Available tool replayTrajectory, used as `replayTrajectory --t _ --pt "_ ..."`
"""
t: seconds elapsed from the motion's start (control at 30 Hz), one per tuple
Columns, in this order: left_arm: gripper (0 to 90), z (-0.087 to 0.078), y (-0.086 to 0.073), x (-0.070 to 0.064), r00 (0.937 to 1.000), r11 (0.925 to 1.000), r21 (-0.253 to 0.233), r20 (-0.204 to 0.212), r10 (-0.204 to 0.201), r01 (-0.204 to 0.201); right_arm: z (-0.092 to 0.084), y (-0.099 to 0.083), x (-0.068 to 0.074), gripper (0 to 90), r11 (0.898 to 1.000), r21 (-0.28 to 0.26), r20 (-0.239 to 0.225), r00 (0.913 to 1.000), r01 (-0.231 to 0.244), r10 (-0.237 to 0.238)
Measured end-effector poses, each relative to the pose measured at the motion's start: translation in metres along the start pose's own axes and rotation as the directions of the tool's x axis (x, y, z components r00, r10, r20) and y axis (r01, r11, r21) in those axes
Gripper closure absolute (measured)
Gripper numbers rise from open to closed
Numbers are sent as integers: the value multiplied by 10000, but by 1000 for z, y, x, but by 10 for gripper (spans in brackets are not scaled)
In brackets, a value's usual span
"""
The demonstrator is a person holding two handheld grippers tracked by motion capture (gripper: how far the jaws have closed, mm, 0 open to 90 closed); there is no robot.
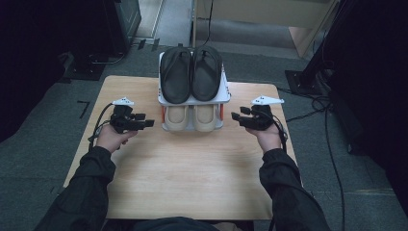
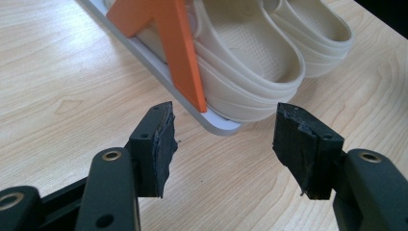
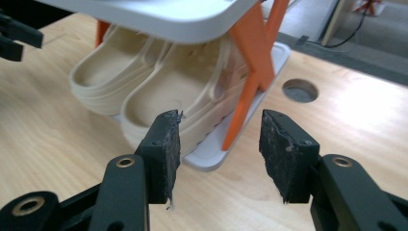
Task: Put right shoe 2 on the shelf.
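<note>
Both claws, left (image 1: pixel 150 123) and right (image 1: pixel 235 116), gape empty beside the rack (image 1: pixel 226 94); a lopsided squeeze probably tips it, dumping sandals (image 1: pixel 191 72).

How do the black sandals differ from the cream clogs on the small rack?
The black sandals lie on the top shelf of the rack, in plain sight; the cream clogs sit on the bottom shelf, half covered by it. The sandals are dark and look flat; the clogs are pale with raised sides. Both are pairs lying side by side.
</note>
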State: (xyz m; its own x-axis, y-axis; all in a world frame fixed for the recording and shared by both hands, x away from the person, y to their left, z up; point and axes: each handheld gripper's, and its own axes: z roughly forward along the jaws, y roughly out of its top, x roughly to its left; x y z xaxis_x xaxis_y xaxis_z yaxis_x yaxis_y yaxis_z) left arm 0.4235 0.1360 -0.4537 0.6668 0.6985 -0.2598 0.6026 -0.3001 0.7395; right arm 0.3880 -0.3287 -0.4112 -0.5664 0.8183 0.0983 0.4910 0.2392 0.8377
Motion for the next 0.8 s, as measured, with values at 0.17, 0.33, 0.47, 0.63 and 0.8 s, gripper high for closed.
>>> replayTrajectory --t 0.17,0.33,0.47,0.63,0.8 --pt "387 1 -1 -5 10000 9999 -111 87 -34 35 -1 -14 6 500 10000 -32 -219 9998 33 -34" --pt "382 1 -3 -11 9999 9999 76 77 95 -96 -1 -29 12 496 10000 33 -403 9992 -12 13" --pt "382 0 -5 -13 9998 9999 47 89 165 -165 -2 -42 17 491 9999 135 -521 9986 -86 93" --pt "381 -1 -7 -17 9992 9992 117 112 386 -387 -4 -53 19 482 9995 96 -638 9975 -302 307" --pt "377 -1 -8 -22 9985 9985 147 153 529 -532 -3 -66 18 476 9975 50 -750 9947 -704 706"
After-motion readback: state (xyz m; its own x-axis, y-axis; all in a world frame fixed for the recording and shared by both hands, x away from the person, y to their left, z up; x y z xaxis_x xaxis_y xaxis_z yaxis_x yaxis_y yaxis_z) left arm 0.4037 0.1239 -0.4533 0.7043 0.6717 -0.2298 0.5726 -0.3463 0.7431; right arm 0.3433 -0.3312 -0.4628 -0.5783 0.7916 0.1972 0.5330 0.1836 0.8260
